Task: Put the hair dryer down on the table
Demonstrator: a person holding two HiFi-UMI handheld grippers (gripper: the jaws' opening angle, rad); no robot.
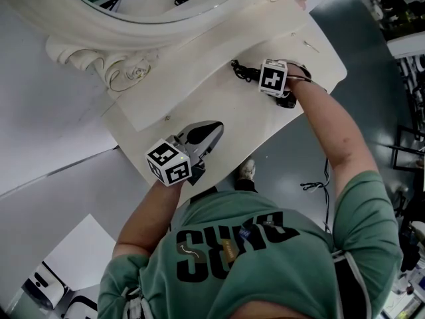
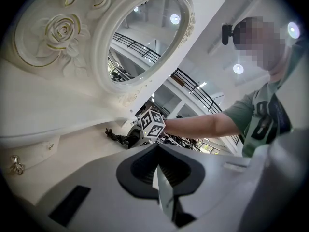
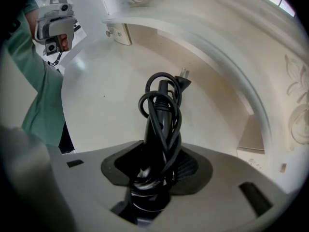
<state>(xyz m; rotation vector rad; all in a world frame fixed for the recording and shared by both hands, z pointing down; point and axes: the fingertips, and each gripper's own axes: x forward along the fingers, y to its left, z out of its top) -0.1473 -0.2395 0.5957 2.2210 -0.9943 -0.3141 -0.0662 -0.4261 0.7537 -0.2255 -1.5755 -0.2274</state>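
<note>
Right gripper [image 3: 155, 173] pinches the black hair dryer [image 3: 157, 129], which stands between its jaws with the cord [image 3: 166, 88] wound round it, over the far side of the white table [image 3: 101, 105]. Whether the dryer rests on the table cannot be told. Left gripper [image 2: 161, 175]: jaws pressed together, nothing between them, at the table's near edge.

You're at a white vanity table [image 1: 199, 92] with carved oval mirror [image 1: 133, 32] (rose relief on frame), dark grey floor [image 1: 372, 65] beyond, round ceiling lights [image 2: 238, 68] overhead.
</note>
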